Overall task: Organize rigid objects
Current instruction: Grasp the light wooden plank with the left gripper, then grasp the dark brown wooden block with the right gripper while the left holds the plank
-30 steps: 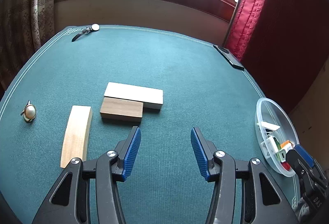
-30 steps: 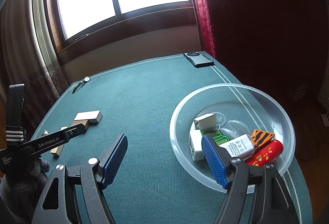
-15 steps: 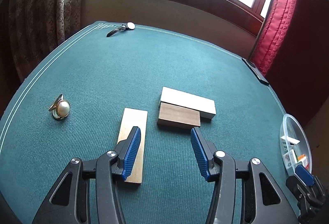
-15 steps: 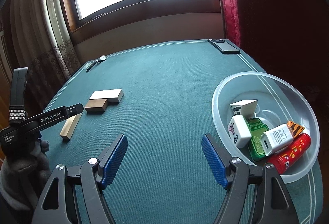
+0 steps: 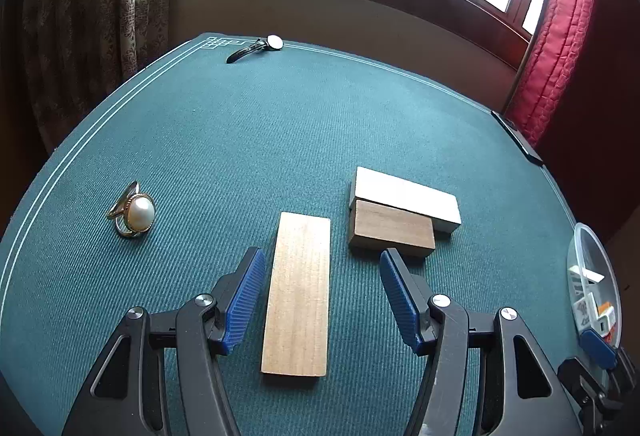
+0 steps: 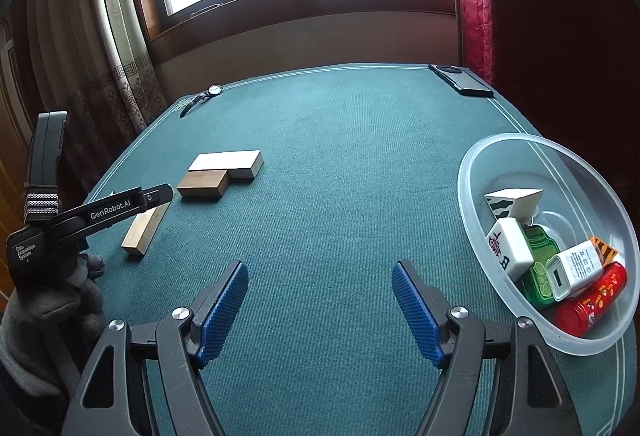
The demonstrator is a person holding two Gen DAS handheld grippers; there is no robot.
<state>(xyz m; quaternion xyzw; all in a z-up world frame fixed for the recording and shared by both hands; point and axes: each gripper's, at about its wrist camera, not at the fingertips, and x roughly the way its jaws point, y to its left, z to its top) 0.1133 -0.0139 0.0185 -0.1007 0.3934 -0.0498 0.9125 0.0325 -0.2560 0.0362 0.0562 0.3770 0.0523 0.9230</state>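
1. my left hand-held gripper (image 5: 322,278) hangs with its blue pads spread wide, gripping nothing; the light wooden plank (image 5: 298,292) lies flat on the green counter (image 5: 240,140) between the pads, running lengthwise along them, and neither pad touches it.
2. just to the right of the plank's far end sits a dark brown block (image 5: 392,228), and behind it, touching it, a longer white block (image 5: 406,198).
3. to the left of the plank, well apart, a pearl ring (image 5: 134,212) rests on the felt; a wristwatch (image 5: 256,47) lies near the far edge.
4. my right hand-held gripper (image 6: 320,302) is also spread open and empty, over bare felt.
5. to its right a clear plastic bowl (image 6: 496,148) sits at the counter's edge, holding a mahjong tile (image 6: 508,248), a white charger (image 6: 572,270), a red cylinder (image 6: 592,300), a green item (image 6: 540,256) and a white wedge with dark stripes (image 6: 514,202).
6. a black phone (image 6: 460,79) lies at the far right corner.
7. from the right wrist view, the left tool's arm crosses above the plank.
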